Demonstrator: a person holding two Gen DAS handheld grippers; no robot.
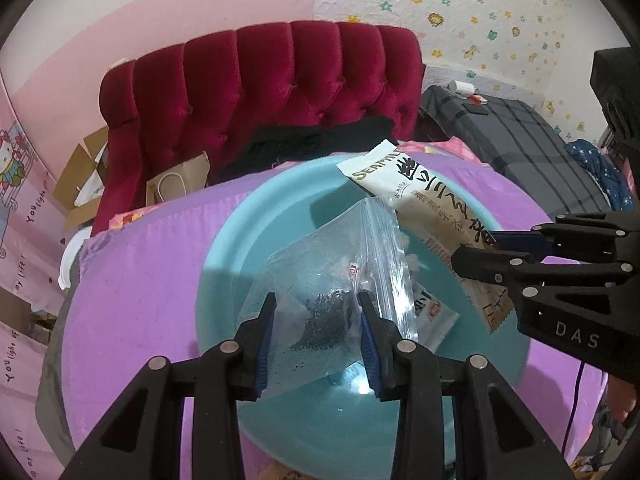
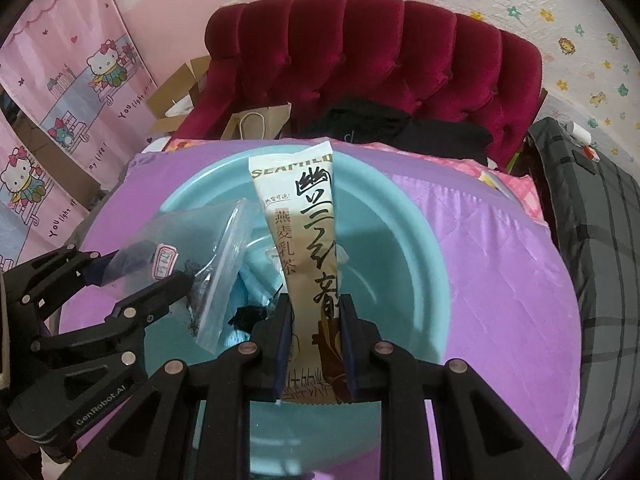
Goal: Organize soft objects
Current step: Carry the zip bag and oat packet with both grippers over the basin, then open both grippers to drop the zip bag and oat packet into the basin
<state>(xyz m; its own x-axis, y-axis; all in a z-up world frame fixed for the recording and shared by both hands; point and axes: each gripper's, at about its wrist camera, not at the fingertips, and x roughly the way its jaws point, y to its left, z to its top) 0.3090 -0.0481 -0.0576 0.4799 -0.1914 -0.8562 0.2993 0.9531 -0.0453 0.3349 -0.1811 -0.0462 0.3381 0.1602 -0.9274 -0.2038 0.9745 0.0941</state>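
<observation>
Clear zip bag of dark grains; tan SEAMILD packet beside.

1. "SEAMILD" is printed across the top of the long beige sachet; large black Chinese brush characters run down it, with "燕麦乳茶" beside them.
2. "DAS" is read on the right gripper body.
3. "GenRobot.AI" is read on the left gripper body.
4. "YOU light up my life!" is repeated on the pink cartoon-cat curtain.
5. The red stamp on the clear zip bag is illegible.
</observation>
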